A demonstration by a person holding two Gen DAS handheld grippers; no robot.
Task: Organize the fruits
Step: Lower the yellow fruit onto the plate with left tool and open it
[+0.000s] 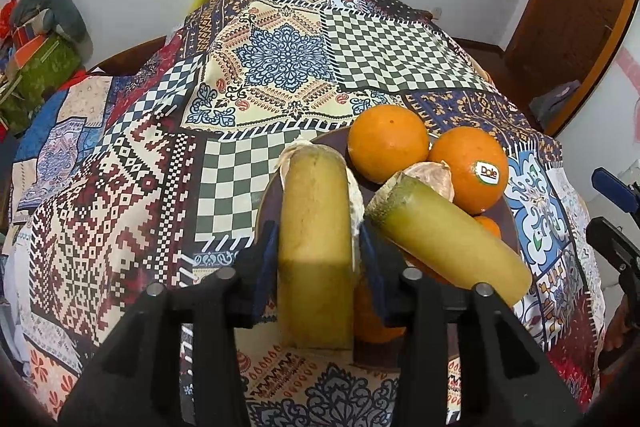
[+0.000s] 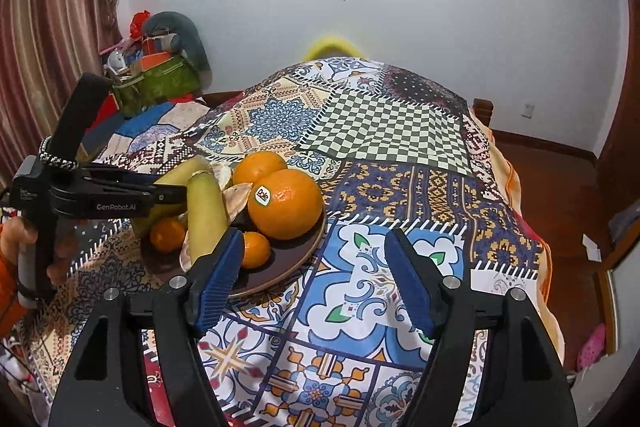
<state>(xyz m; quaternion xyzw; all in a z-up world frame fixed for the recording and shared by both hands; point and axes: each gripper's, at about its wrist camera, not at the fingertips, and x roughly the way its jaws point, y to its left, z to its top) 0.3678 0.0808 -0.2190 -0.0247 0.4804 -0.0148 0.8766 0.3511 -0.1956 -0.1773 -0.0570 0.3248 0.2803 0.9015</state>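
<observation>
black left gripper (image 1: 316,255) jaws straddle one sugarcane piece (image 1: 314,227) without visibly pinching it, apparently to lay it on the brown plate (image 2: 288,259) beside the oranges (image 1: 387,143), while the right gripper (image 2: 316,279) gapes empty nearby.

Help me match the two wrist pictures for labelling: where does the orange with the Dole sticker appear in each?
Left wrist view: orange with the Dole sticker sits right of centre, at the plate's far right.
Right wrist view: the same orange sits left of centre, on the plate's near right.
Shared landmark: the brown plate.
</observation>
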